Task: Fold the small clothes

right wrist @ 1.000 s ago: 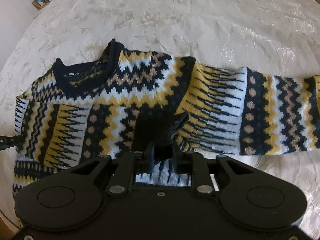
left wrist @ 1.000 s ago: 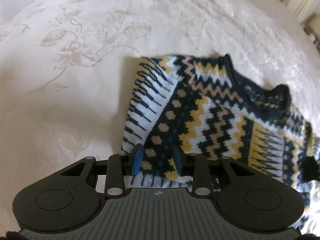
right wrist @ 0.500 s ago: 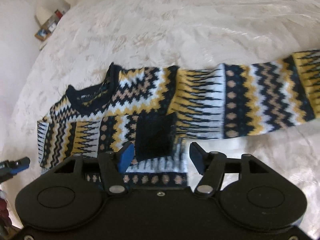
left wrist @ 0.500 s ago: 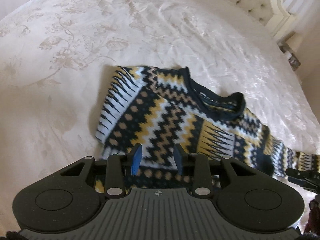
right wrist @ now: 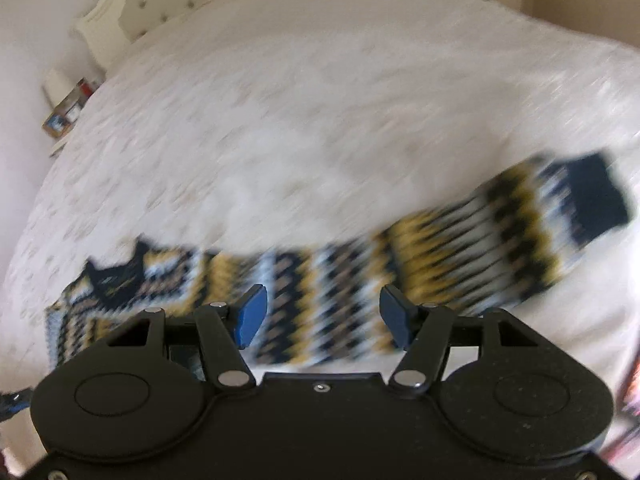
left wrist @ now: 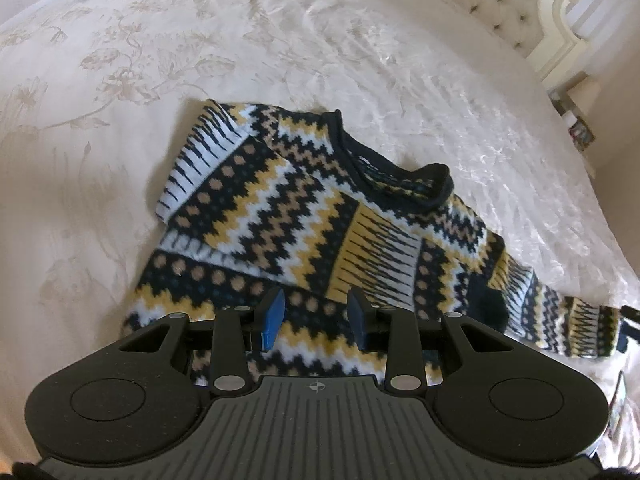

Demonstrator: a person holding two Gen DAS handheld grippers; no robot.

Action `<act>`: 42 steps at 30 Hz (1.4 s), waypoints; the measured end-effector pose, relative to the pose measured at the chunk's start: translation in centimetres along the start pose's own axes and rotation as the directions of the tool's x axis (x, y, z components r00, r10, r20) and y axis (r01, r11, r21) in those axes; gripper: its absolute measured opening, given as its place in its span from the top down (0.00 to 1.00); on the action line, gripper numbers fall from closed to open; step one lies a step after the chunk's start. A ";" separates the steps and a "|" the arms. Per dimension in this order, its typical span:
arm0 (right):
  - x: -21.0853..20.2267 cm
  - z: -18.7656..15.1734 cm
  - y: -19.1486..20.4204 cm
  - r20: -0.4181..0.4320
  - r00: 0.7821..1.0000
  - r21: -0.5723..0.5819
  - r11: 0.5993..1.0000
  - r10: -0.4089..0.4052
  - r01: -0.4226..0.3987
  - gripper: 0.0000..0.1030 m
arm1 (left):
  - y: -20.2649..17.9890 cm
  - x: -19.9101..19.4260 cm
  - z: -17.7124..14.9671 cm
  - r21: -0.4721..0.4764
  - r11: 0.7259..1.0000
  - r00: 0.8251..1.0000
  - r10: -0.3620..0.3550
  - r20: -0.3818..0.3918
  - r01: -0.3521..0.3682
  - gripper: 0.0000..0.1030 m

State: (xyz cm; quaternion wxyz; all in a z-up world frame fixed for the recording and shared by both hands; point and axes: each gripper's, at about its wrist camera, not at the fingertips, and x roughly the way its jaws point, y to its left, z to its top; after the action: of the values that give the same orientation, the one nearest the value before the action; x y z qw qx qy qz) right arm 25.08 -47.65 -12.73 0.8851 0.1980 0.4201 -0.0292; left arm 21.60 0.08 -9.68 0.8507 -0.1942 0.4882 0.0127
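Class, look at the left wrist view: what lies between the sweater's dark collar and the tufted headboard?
Only bare cream bedspread separates the sweater collar from the headboard.

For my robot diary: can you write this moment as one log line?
sweater: flat on bed | left claw: open, empty | right claw: open, empty

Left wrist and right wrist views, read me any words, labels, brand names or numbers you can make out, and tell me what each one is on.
No readable text in either view.
Neck label inside the sweater collar: too small to read.
Round crosshair mark on the left gripper body: a symbol, no letters.
Framed items on the bedside stand: too blurred to read.
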 end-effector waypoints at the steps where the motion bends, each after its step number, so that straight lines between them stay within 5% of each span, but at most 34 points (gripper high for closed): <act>1: -0.3 0.9 -1.2 0.011 1.000 -0.007 1.000 -0.022 0.022 0.35 | -0.4 -0.1 -0.3 -0.004 1.000 1.000 0.001 0.001 -0.001 0.67; 11: 0.9 6.2 -11.3 -0.006 0.970 0.010 0.970 -0.241 0.241 0.32 | -3.5 -0.6 -2.3 -0.015 0.999 0.999 0.034 0.004 -0.034 0.67; 18: 5.0 4.9 -13.4 -0.103 0.956 0.007 0.961 -0.274 0.276 0.29 | -4.1 -0.7 -2.5 0.015 0.997 0.997 0.078 -0.006 -0.078 0.67; 19: 5.2 4.6 -13.2 -0.098 0.957 0.015 0.962 -0.272 0.274 0.31 | -4.1 -0.7 -2.5 0.019 0.996 0.997 0.083 -0.006 -0.082 0.67; 20: 5.1 4.5 -13.1 -0.090 0.960 0.017 0.964 -0.264 0.266 0.44 | -4.0 -0.7 -2.5 0.022 0.996 0.996 0.086 -0.007 -0.086 0.67; 21: 5.1 4.3 -12.7 -0.084 0.965 0.018 0.968 -0.249 0.251 0.69 | -3.9 -0.6 -2.4 0.024 0.996 0.996 0.088 -0.008 -0.088 0.67; 22: 5.1 4.2 -12.3 -0.083 0.972 0.026 0.975 -0.220 0.222 0.81 | -3.8 -0.6 -2.3 0.026 0.996 0.996 0.089 -0.010 -0.089 0.67; 31: 1.3 3.6 0.8 0.015 0.996 -0.041 0.996 0.084 -0.084 0.83 | -1.8 -0.2 -1.1 0.081 0.994 0.997 0.070 -0.016 -0.069 0.67; 42: 0.6 -0.4 23.0 0.002 0.908 -0.111 0.903 0.419 -0.416 0.83 | 5.2 -0.8 2.0 0.126 0.991 0.999 0.041 -0.032 -0.036 0.67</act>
State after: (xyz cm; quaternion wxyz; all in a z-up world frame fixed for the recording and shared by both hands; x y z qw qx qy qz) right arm 30.21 -26.27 -5.93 0.8856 0.2350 0.3573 0.1811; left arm 21.76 5.72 -9.79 0.8524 -0.1312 0.5061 -0.0048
